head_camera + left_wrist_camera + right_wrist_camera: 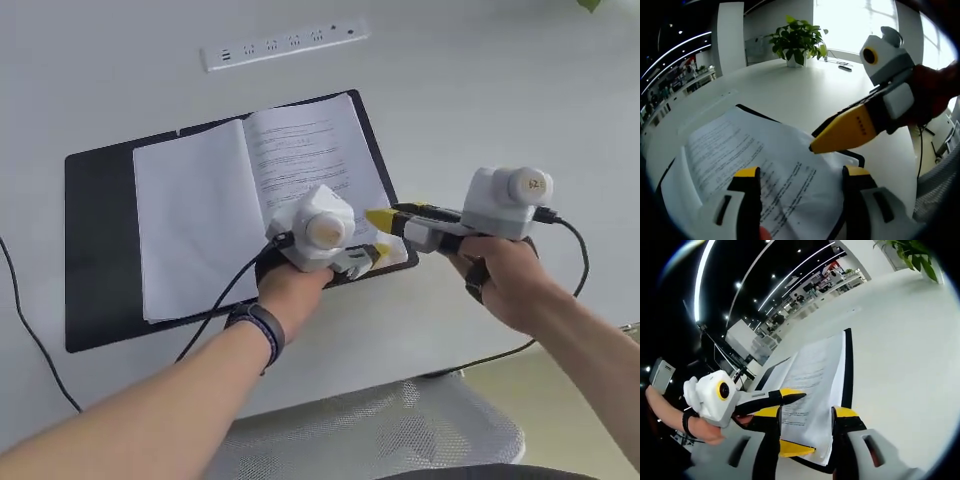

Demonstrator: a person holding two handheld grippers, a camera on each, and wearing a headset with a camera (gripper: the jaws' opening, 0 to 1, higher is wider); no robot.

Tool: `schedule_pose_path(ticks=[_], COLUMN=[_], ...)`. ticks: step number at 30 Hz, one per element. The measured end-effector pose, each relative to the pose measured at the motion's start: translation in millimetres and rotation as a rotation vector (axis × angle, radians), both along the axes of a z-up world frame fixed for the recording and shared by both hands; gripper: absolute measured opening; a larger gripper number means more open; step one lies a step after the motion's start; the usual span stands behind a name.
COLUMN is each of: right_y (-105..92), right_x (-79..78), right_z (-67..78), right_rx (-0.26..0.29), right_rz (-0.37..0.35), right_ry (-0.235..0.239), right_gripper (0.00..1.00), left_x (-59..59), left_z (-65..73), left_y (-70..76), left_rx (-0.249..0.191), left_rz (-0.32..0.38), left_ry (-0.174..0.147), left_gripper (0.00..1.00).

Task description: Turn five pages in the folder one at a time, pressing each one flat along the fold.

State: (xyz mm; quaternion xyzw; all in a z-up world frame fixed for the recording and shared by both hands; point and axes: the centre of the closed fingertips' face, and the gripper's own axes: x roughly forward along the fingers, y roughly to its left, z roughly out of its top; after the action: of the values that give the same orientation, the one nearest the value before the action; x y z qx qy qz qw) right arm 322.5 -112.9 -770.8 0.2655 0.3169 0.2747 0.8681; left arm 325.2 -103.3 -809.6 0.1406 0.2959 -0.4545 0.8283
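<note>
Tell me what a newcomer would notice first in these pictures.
An open black folder lies on the white table, a blank page on its left and a printed page on its right. The two grippers meet over the printed page's near right corner: the left gripper with jaws apart above the paper, the right gripper pointing at it from the right.

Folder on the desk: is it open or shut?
Open. The folder lies spread flat, a blank page left, a printed page right.

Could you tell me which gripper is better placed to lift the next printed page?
Probably the right gripper: its tips sit at the white printed page's free right edge. The left gripper hovers over the page's lower part.
</note>
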Motion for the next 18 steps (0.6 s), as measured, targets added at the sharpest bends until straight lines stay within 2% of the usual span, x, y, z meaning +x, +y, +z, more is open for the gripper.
schedule_pose_path(ticks=[6, 12, 18], right_y=[3.4, -5.2, -5.9], right_x=[4.6, 7.4, 2.6], right_z=[0.5, 0.4, 4.2], right_rx=[0.036, 0.086, 0.160], right_rz=[-0.004, -0.038, -0.064], right_ry=[0.014, 0.020, 0.010], right_gripper=[0.31, 0.12, 0.02], left_x=[0.0, 1.4, 0.1], left_z=[0.7, 1.3, 2.5], left_y=[-0.1, 0.5, 0.2], left_rx=[-0.003, -0.006, -0.021], left_rz=[-0.001, 0.002, -0.002], left_ry=[0.004, 0.013, 0.030], left_gripper=[0.66, 0.65, 0.65])
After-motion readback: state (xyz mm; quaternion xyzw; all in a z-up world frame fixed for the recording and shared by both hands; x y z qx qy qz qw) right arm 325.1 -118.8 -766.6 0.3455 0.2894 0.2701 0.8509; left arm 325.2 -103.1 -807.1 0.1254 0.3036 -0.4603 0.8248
